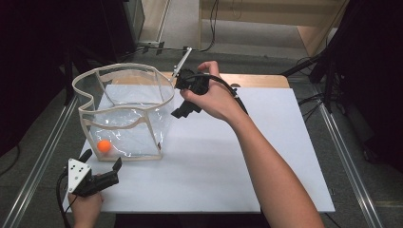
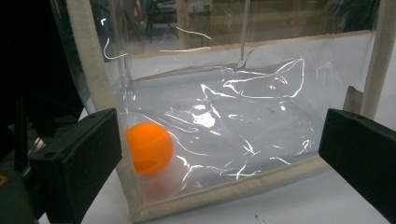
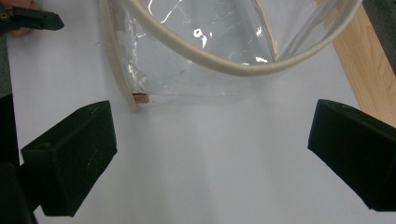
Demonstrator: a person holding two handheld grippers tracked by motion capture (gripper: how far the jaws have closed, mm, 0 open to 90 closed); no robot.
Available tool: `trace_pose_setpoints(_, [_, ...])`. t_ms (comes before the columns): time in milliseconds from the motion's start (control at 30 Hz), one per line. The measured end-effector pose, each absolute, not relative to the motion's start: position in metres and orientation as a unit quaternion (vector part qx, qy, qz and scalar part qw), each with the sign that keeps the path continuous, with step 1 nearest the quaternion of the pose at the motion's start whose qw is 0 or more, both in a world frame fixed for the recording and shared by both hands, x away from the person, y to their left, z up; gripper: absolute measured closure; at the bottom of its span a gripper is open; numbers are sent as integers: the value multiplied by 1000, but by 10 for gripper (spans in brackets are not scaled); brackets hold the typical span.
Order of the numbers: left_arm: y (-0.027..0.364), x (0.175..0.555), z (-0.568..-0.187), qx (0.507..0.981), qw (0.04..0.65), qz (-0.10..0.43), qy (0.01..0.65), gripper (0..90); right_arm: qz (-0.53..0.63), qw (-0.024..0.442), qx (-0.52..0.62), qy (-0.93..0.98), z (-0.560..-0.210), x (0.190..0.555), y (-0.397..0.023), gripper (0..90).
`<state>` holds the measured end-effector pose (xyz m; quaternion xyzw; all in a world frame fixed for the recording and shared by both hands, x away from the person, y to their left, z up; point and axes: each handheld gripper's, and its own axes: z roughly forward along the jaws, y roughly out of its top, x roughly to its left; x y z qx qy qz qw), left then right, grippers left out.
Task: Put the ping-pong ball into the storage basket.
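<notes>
High view: clear bag [image 1: 124,111] w/ orange ball [image 1: 104,146] inside; both claws released.

Clear plastic bag [image 1: 126,111], cream fabric trim. Orange ball [image 1: 104,146] inside. White table sheet [image 1: 247,156]; pale wood edge [image 1: 256,80]. Black grippers, both.

Open white surface [image 1: 266,156] lies right of and in front of the clear plastic bag [image 1: 124,111]. The bag's open, cream-trimmed mouth faces upward; its transparent walls enclose the orange ball [image 1: 104,146] on every side.
</notes>
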<state>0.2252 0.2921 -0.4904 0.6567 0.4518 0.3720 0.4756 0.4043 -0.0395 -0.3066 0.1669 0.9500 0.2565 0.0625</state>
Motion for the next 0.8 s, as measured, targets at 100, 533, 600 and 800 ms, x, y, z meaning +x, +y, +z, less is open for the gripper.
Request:
trace_pose_setpoints(100, [292, 225, -490, 657, 475, 372, 452, 0, 257, 63, 171, 949, -310, 403, -42, 0])
trace_pose_setpoints(533, [292, 225, -490, 656, 476, 372, 452, 0, 253, 55, 175, 950, -328, 397, -52, 0])
trace_pose_setpoints(600, [292, 225, -490, 656, 477, 372, 452, 0, 252, 56, 175, 950, -331, 396, -54, 0])
trace_pose_setpoints(800, [292, 225, -490, 658, 475, 371, 452, 0, 254, 55, 177, 949, -339, 395, -59, 0])
